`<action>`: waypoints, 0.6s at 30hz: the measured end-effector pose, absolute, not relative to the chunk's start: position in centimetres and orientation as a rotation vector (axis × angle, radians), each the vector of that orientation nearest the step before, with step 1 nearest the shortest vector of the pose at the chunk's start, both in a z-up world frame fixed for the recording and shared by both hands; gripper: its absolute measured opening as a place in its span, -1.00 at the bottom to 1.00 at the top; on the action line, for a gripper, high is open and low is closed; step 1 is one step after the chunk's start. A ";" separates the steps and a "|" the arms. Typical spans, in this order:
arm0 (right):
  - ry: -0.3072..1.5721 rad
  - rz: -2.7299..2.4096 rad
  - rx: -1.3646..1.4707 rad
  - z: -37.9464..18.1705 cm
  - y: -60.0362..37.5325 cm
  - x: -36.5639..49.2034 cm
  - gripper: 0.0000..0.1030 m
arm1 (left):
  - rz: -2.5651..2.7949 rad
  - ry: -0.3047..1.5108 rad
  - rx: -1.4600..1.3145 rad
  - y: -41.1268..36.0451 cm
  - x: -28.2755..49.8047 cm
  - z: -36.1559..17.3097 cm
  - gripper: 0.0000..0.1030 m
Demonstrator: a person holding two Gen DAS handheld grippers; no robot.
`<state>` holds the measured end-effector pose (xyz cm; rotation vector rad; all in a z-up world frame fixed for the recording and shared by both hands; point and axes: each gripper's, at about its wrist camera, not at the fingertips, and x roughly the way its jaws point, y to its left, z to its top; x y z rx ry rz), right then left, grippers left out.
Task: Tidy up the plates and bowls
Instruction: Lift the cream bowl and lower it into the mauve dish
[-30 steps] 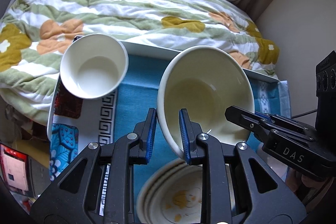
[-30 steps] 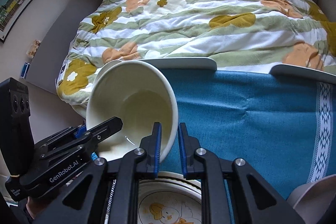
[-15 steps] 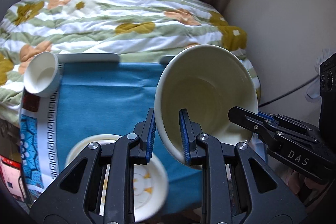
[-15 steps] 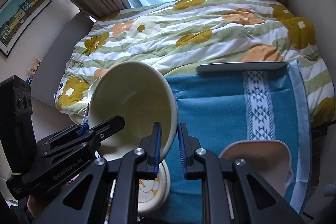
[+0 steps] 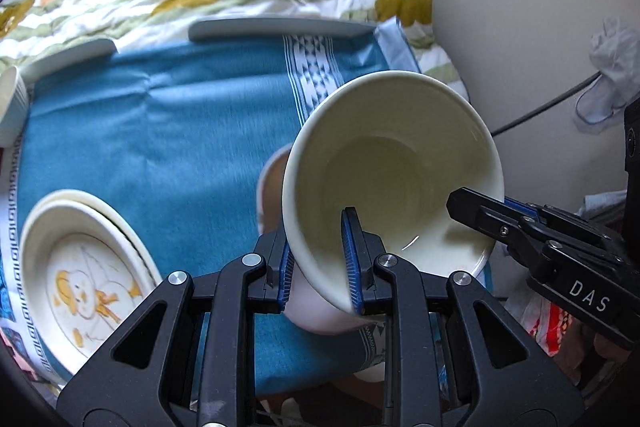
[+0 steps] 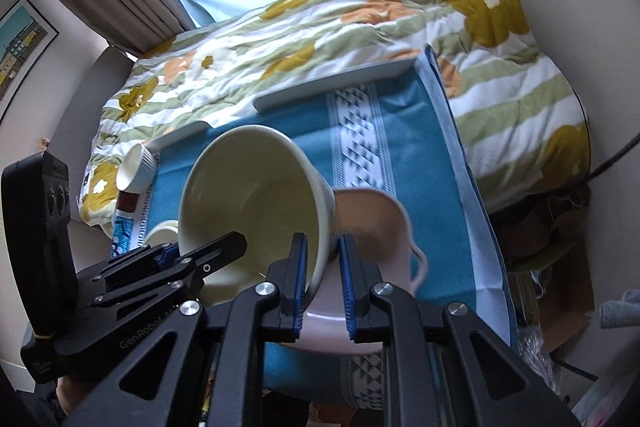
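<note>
I see a cream bowl (image 5: 392,171) with a smooth, glossy ceramic glaze, and under it a pale pink bowl (image 6: 372,227) with a duller sheen. The stacked duck-print plates (image 5: 80,279) at the tray's left edge look glazed too. The blue cloth (image 5: 160,147) is matt and woven, the floral quilt (image 6: 360,39) soft and puffy. My gripper fingers (image 5: 354,259) are matt black plastic with ribbed blue pads.
</note>
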<state>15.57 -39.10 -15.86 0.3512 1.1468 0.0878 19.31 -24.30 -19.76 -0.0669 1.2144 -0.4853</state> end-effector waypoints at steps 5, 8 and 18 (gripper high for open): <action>1.204 0.085 0.374 -19.5 -40.3 15.0 -0.71 | -0.460 1.292 -0.022 -25.6 19.2 -23.4 -0.62; 1.235 0.086 0.375 -21.3 -40.5 15.1 -0.72 | -0.450 1.313 -0.001 -25.9 19.2 -24.6 -0.62; 1.261 0.084 0.372 -23.1 -40.8 15.1 -0.71 | -0.411 1.324 0.086 -26.9 19.8 -25.9 -0.62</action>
